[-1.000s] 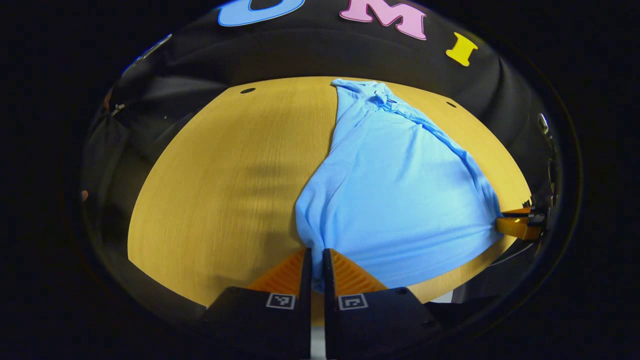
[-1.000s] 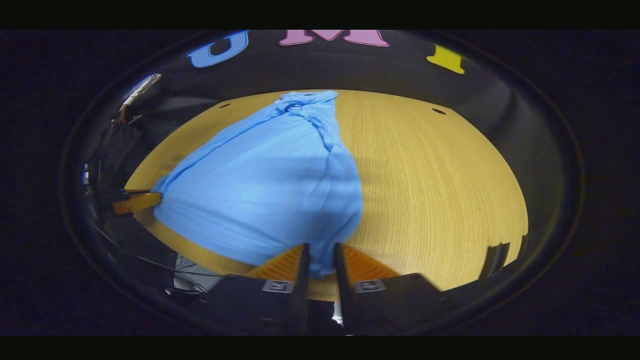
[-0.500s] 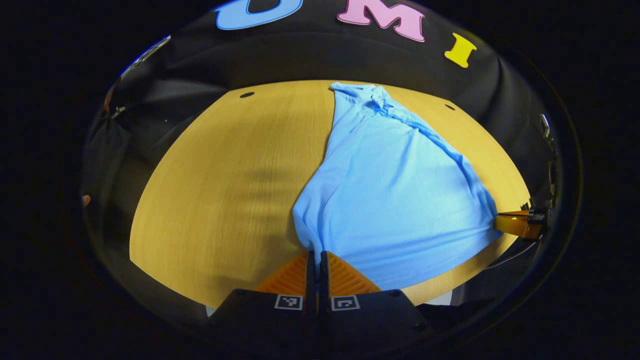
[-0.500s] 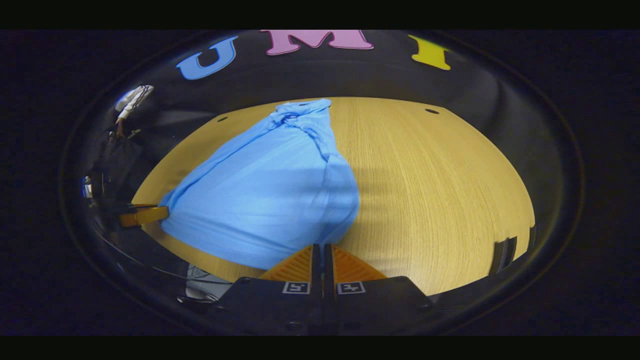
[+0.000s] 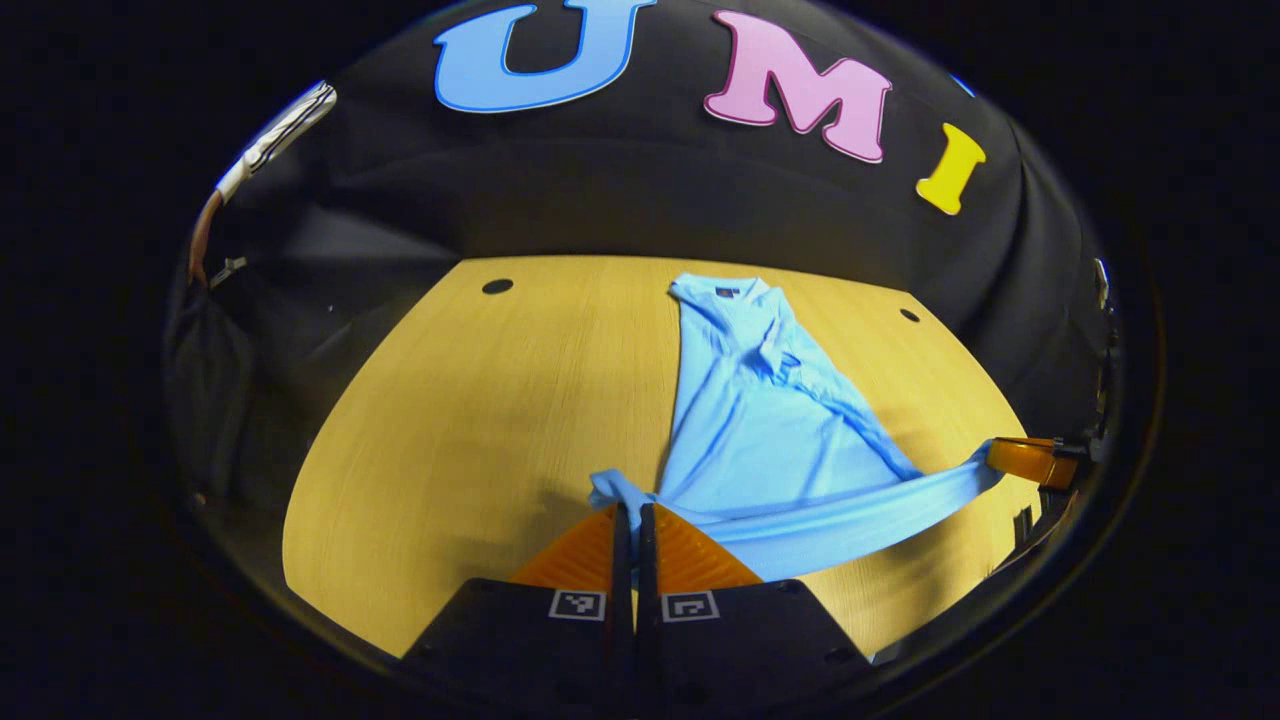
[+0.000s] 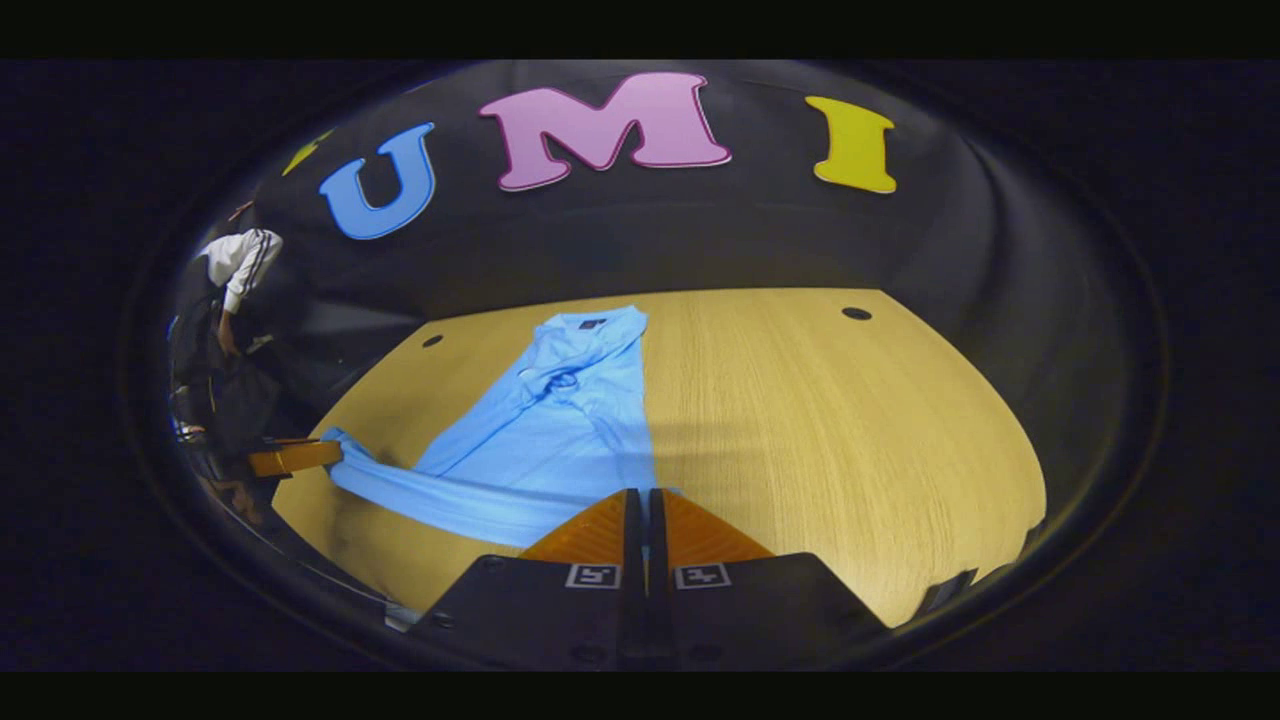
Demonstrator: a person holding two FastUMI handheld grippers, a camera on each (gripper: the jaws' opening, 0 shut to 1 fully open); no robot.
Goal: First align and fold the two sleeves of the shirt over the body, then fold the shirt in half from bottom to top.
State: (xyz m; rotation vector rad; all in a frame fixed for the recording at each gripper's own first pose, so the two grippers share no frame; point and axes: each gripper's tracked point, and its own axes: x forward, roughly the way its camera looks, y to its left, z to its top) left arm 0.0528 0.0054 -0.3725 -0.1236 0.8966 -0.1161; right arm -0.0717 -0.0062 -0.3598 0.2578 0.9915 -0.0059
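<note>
A light blue shirt (image 5: 760,420) lies lengthwise on the wooden table (image 5: 480,420), collar (image 5: 725,293) at the far end, sleeves folded in over the body. My left gripper (image 5: 630,510) is shut on the left corner of the bottom hem. My right gripper (image 6: 640,495) is shut on the other corner. The hem hangs as a taut band between them, lifted off the table. In the left gripper view the right gripper (image 5: 1020,458) shows at the far right. In the right gripper view the left gripper (image 6: 300,457) shows at the far left, beyond the shirt (image 6: 560,430).
Two round cable holes (image 5: 497,286) (image 5: 909,315) sit near the table's far corners. Bare wood (image 6: 850,430) stretches to either side of the shirt. A person's sleeve (image 6: 240,260) shows at the far left by the booth wall.
Both grippers closed fully on the hem corners, then rose and lifted the hem off the table. The shirt's lower part now hangs as a band instead of lying spread.
</note>
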